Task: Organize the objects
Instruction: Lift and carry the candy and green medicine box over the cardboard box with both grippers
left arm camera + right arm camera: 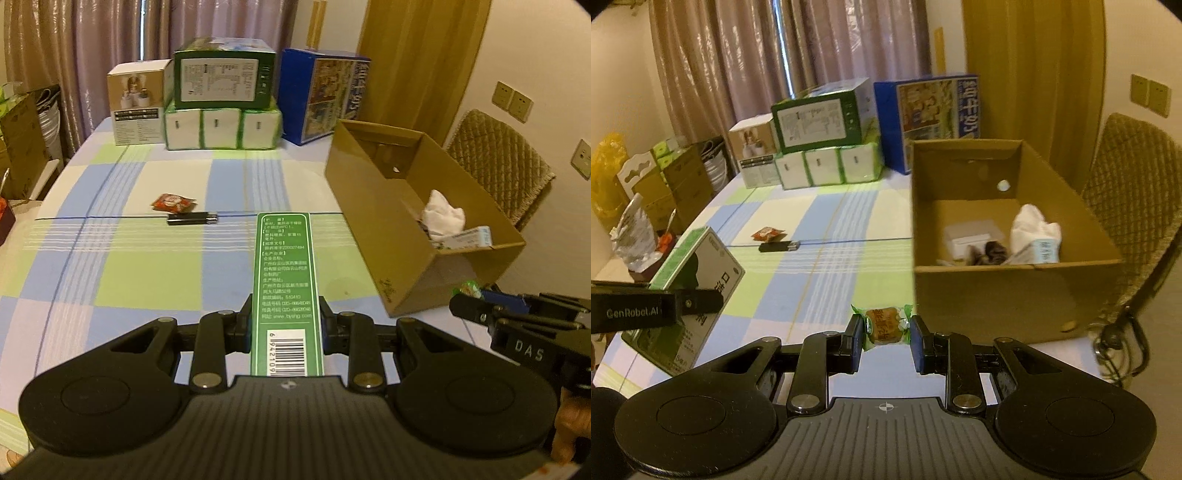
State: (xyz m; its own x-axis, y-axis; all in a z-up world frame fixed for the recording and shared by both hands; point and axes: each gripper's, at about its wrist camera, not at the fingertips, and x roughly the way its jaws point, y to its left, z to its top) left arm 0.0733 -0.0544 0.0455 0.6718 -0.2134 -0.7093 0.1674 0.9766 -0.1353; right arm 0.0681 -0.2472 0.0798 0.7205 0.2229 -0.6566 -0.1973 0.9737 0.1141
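My left gripper (pixel 285 314) is clamped on a long green medicine box (pixel 285 288). The box runs straight out along the fingers, barcode end nearest the camera, far end lifted above the checked tablecloth (pixel 147 266). In the right wrist view the same box (pixel 698 280) sits off to the left, tilted, with the left finger across its face.

My right gripper (pixel 885 326) holds a small wrapped snack (pixel 884 325) between its pads at a narrow setting; the green crimped wrapper ends press against each pad. It sits low over the table, just short of the near wall of the open cardboard box (pixel 997 291), which stands ahead and to the right.

Inside the cardboard box I see a white crumpled cloth (pixel 1034 229), a pale flat packet (pixel 971 236), and something dark I cannot identify.

Left on the tablecloth, well ahead of both grippers: a red snack packet (pixel 173 202) and a black lighter-like stick (pixel 192 218) just in front of it, near touching.

Stacked cartons (pixel 221 99) line the far table edge.
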